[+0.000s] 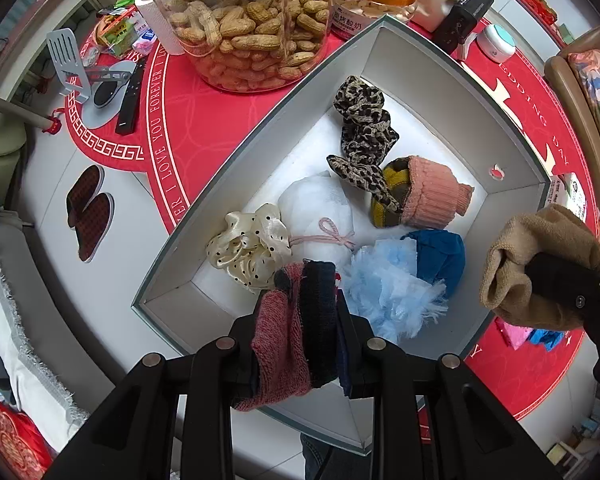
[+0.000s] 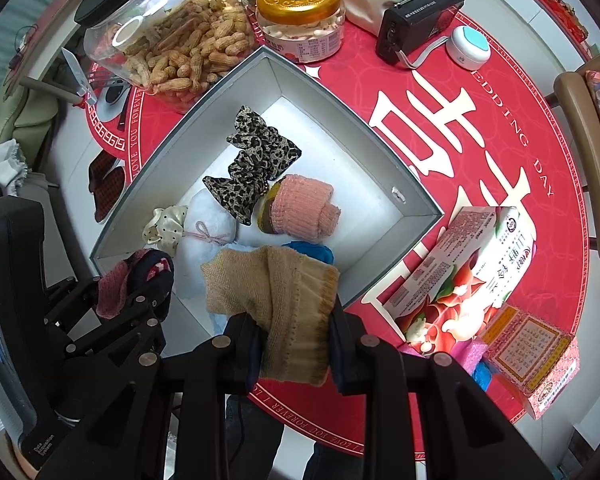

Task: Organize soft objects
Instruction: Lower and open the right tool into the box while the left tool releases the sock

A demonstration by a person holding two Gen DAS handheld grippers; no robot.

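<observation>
A grey open box (image 1: 256, 132) (image 2: 180, 132) sits on the red tablecloth. Inside lie a leopard scrunchie (image 1: 364, 128) (image 2: 256, 156), a pink and olive knit roll (image 1: 432, 196) (image 2: 300, 208), a white tied bundle (image 1: 320, 212) (image 2: 212, 220), a cream dotted scrunchie (image 1: 248, 244) (image 2: 160, 228), a light blue fluffy piece (image 1: 388, 284) and a blue cloth (image 1: 440, 256) (image 2: 312, 250). My left gripper (image 1: 300, 344) (image 2: 136, 296) is shut on a pink and navy knit sock (image 1: 292, 332) (image 2: 140, 280) above the box's near corner. My right gripper (image 2: 292, 340) (image 1: 560, 280) is shut on a tan knit sock (image 2: 280, 304) (image 1: 540, 264) above the box's near edge.
A peanut jar (image 1: 252, 20) (image 2: 172, 44), a gold-lidded jar (image 2: 300, 12), a black radio (image 2: 416, 20) and a small round white device (image 2: 468, 46) stand behind the box. A printed carton (image 2: 468, 272) and a pink box (image 2: 532, 356) lie to the right. A phone stand (image 1: 72, 60) and remote (image 1: 132, 96) are at left.
</observation>
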